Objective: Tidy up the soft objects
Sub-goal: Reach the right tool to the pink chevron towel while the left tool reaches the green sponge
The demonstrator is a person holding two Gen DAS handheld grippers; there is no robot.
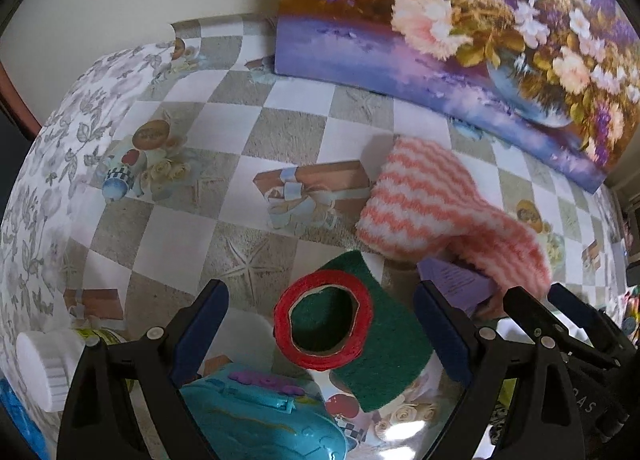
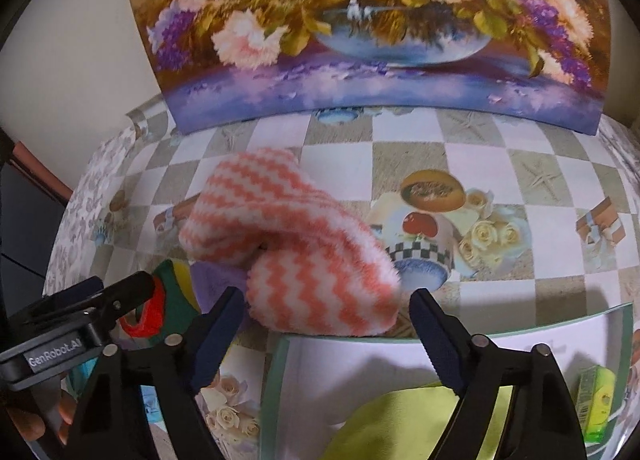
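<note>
Left wrist: I hold left gripper [image 1: 320,334] spread wide, grasping nothing, over red tape roll [image 1: 323,322] on green scouring pad [image 1: 382,334]. Pink-striped fluffy cloth [image 1: 430,212] beyond, unsorted. Room ahead up to painting [image 1: 460,40].

Right wrist: right gripper [image 2: 326,326] released, straddling cloth's near fold at clear bin [image 2: 276,372] rim. Yellow-green cloth [image 2: 404,416] already binned. Job partly done, I judge.

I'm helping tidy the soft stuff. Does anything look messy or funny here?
Yes. The pink-and-white striped fluffy cloth is bunched up, lying partly over a purple item instead of flat. A red tape roll sits on the green scouring pad; it isn't soft. Both grippers, left and right, are open and empty.
</note>
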